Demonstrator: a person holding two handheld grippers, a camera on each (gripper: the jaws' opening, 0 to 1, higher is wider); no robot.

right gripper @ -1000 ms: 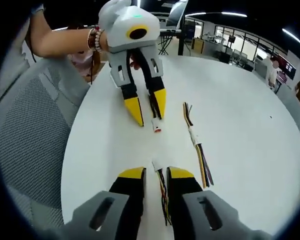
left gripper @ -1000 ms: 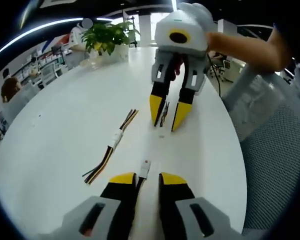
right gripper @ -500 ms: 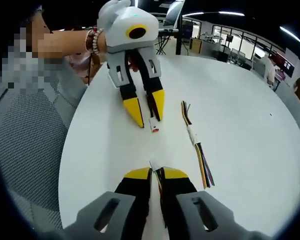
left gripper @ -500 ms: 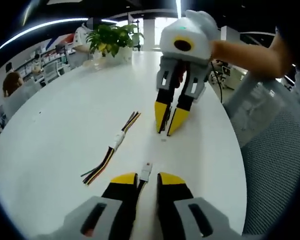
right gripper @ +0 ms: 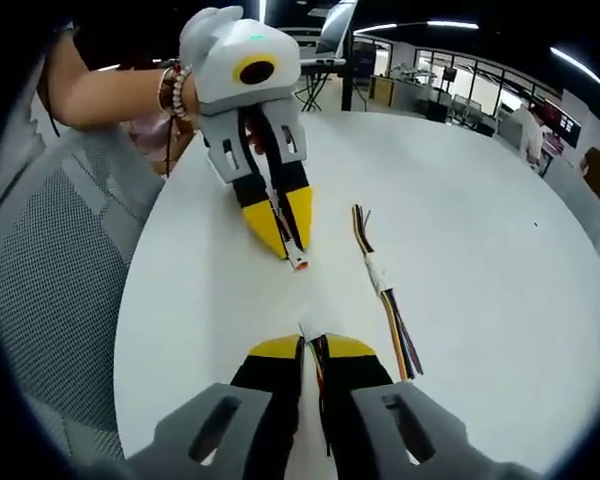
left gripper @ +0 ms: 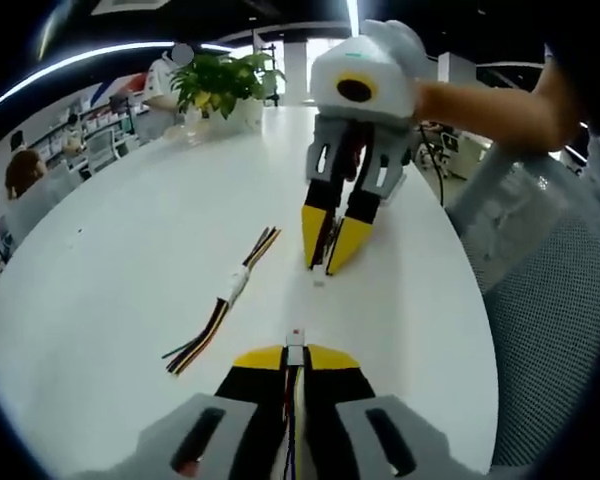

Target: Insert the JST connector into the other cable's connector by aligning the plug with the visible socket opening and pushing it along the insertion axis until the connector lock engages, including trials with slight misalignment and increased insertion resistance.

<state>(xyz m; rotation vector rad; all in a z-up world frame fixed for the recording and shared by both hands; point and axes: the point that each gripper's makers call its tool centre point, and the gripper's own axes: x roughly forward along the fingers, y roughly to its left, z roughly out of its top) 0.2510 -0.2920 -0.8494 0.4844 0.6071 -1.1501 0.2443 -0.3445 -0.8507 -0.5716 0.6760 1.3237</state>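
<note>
1. White and round, the table (left gripper: pixel 130 250) is carrying the whole scene, with an open office stretching away behind it and a potted plant (left gripper: pixel 218 80) sitting at its far edge.

2. Left gripper (left gripper: pixel 295 357) is pinching its jaws down on a cable, and the small white plug (left gripper: pixel 295 352) is poking out just past the yellow tips. Seen from the right gripper view, that same left gripper (right gripper: pixel 283 232) is hanging tips-down over the table with the plug (right gripper: pixel 298 261) showing at the bottom.

3. Right gripper (right gripper: pixel 312 350) is clamping on the other cable, its socket (right gripper: pixel 306 329) peeking out between the tips. Opposite, in the left gripper view, the right gripper (left gripper: pixel 325 245) is pointing down toward the table with dark wires running between its jaws.

4. Both grippers are facing each other nose to nose, near but apart, with bare table between plug and socket.

5. Everything is turning on that line: the two connectors are lying roughly on one axis, each straight ahead of the other, though the left gripper looks slightly off to one side in the right gripper view.

6. A spare joined cable (left gripper: pixel 225 295) is lying beside the action, untouched; it is also showing as a cable (right gripper: pixel 382 282) in the right gripper view.

7. Closing the gap should need a small sideways correction first, judging by that offset.
</note>
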